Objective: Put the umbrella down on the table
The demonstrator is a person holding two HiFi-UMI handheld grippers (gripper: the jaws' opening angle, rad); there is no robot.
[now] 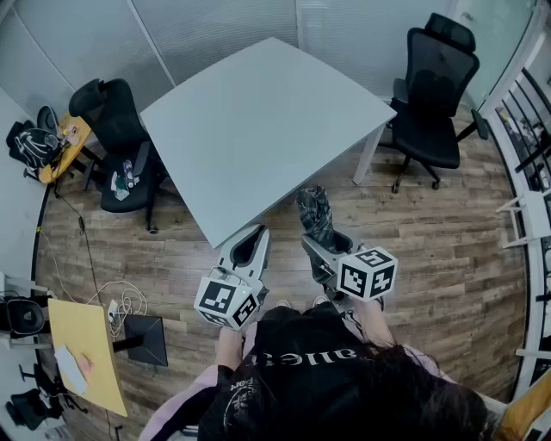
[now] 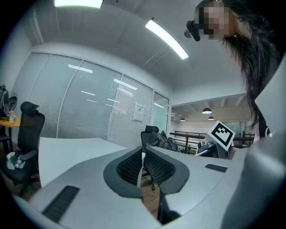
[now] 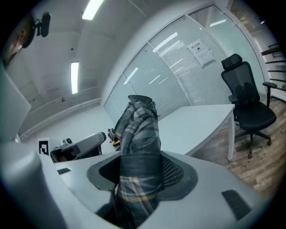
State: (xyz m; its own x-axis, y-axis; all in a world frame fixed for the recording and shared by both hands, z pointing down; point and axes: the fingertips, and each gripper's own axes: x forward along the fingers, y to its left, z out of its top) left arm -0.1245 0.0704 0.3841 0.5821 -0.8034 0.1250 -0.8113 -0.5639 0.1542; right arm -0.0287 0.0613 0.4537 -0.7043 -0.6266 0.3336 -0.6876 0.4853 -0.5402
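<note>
Glass walls point(image 1: 207, 26) and a wooden floor point(image 1: 430, 258) close in this office. One white bench point(image 1: 258, 121) fills the middle of it, its near corner pointing at me. Two black chairs stand by it, the left chair point(image 1: 116, 138) and the right chair point(image 1: 435, 95).

I carry two tongs. The left tongs point(image 1: 252, 237) are clenched on nothing, jaws pressed together, just short of that near corner. The right tongs point(image 1: 312, 244) are clamped round the one umbrella point(image 1: 315, 211), which is folded and plaid, with its dark strap band between the pads. Its long axis runs straight out along the jaws, with the far end forward near the bench's near edge but not resting on it.

The bench lies ahead and a little left of the umbrella. I judge my right hand must carry it forward over the top and lay it flat.
</note>
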